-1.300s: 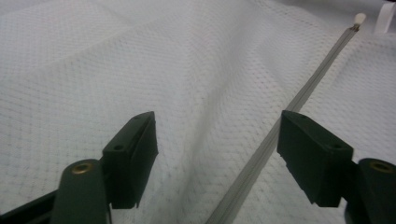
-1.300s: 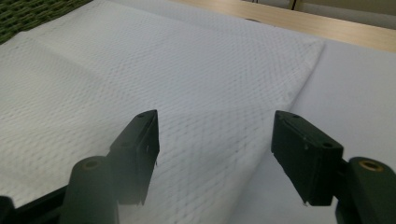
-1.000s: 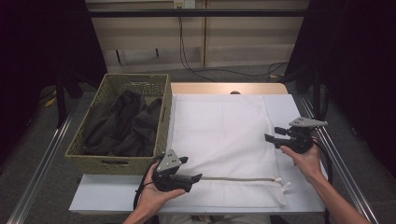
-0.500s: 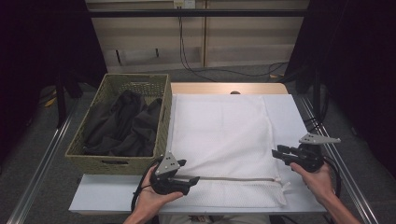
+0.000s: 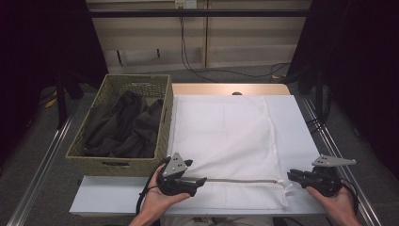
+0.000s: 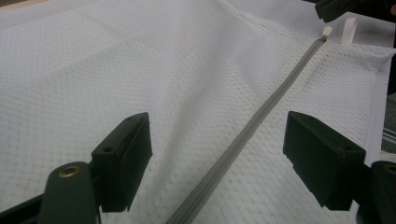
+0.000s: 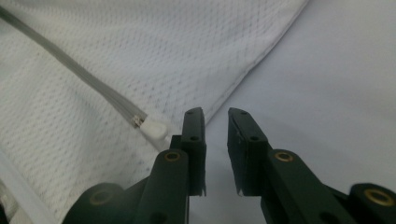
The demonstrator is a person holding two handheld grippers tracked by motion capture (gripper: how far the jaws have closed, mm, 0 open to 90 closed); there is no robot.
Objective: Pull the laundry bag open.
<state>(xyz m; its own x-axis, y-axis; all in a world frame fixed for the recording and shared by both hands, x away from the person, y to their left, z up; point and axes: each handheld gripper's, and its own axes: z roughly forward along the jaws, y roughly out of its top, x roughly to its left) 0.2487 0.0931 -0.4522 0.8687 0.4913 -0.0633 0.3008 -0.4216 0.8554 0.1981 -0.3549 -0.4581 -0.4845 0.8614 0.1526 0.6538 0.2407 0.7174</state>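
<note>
High view shows a white mesh laundry bag [image 5: 235, 141] lying flat on the table [image 5: 294, 122], with its grey zipper [image 5: 240, 180] running along the near edge. The left gripper [image 5: 200, 181] rests at the left end of the zipper. In the left gripper view its jaws stand wide apart, one on each side of the zipper line, and they hold nothing. The right gripper [image 5: 291, 174] is just beside the right end of the bag. In the right gripper view its jaws are narrow, with only a small gap, and they are empty; the white zipper pull [image 7: 153, 128] lies just to the left of them, not between them.

The step in hand seems to be the opening of the bag: one gripper pins the cloth, the other takes the pull. The next move probably calls for the right gripper to shift a little toward the pull, close on it, and then draw it along the zipper, while the left gripper presses on the mesh.

A woven basket [image 5: 162, 127] with dark clothes [image 5: 124, 127] stands at the left of the bag, touching its edge or very near. Nothing stands in the way of the zipper. The pull is small and lies flat, so it may slip.
</note>
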